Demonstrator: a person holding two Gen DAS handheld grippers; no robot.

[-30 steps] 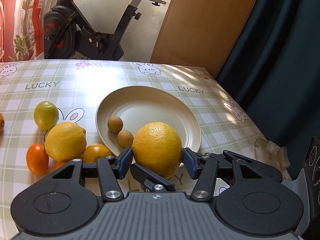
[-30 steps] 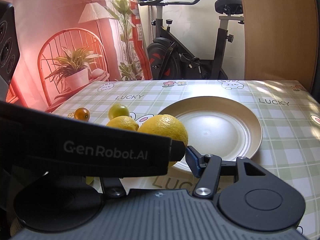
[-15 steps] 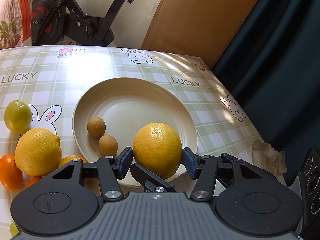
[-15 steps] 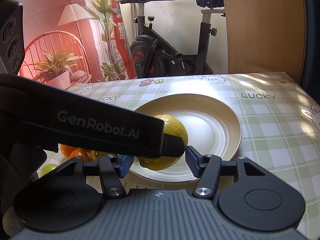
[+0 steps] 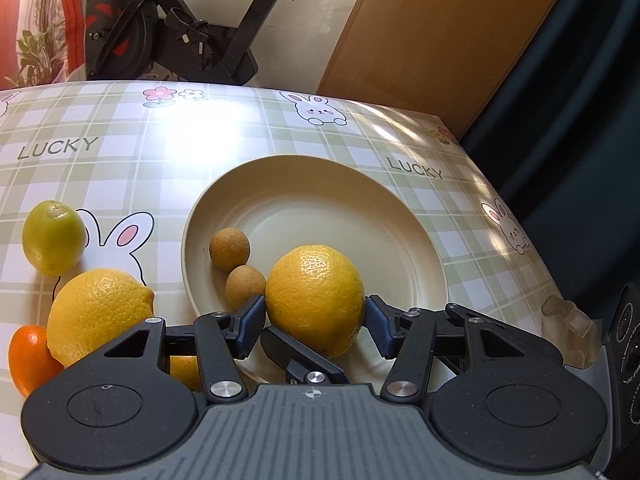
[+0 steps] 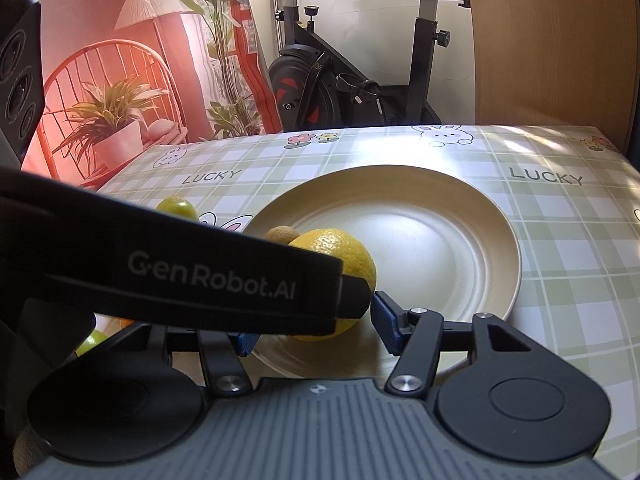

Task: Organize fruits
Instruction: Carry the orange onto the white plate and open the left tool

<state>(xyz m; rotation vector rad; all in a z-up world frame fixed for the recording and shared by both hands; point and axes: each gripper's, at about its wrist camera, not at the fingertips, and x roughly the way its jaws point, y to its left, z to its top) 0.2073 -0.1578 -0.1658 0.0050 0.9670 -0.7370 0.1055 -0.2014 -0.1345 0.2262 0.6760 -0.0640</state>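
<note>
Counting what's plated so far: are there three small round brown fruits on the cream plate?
No, only two small round brown fruits sit on the cream plate.

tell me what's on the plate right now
Two small brown fruits sit on the plate near its left rim. A big lemon, between the left gripper pads, is over its near edge; whether it rests there is hidden.

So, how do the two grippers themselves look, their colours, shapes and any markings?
The left gripper and the right gripper look alike: black linkage arms with silver rivets, blue pads at the tips, two round black discs, and a ribbed grey body with a small crosshair mark. A black strap printed "GenRobot.AI" in grey crosses the right view.
</note>
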